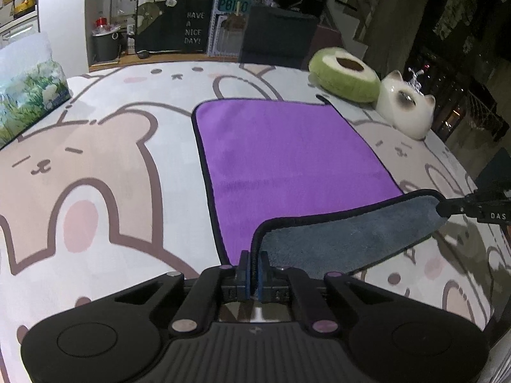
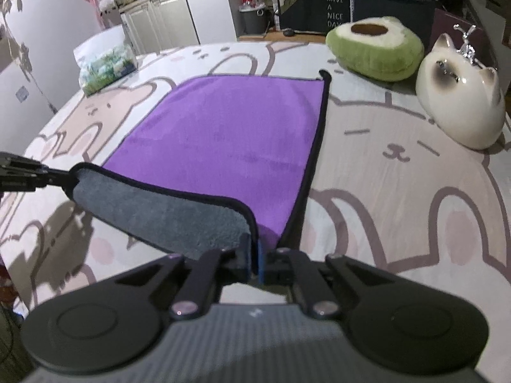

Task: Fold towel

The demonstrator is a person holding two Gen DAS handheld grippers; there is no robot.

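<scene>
Purple microfibre towel (image 1: 287,150) flat on bear-print tablecloth (image 1: 95,166), black piping all round, grey underside exposed along the lifted near edge. Near edge raised off the cloth and slung between both grippers, grey face toward the cameras.

Left gripper (image 1: 254,268) clamped on the near-left corner, blue pads pinching the piped hem. Seen from the right wrist view as a black tip (image 2: 48,172) biting the far end of the grey flap.

Right gripper (image 2: 255,260) clamped on the near-right corner, hem sandwiched between the pads. Seen from the left wrist view at the right frame edge (image 1: 447,207), holding the other end of the flap.

Far edge of towel down on the cloth, small hang loop at the far-right corner.

Behind the towel: avocado plush (image 2: 377,48), just beside it ceramic cat figure (image 2: 463,108). Tissue pack (image 2: 105,63) far left. Shadow of the raised flap on the cloth below.
</scene>
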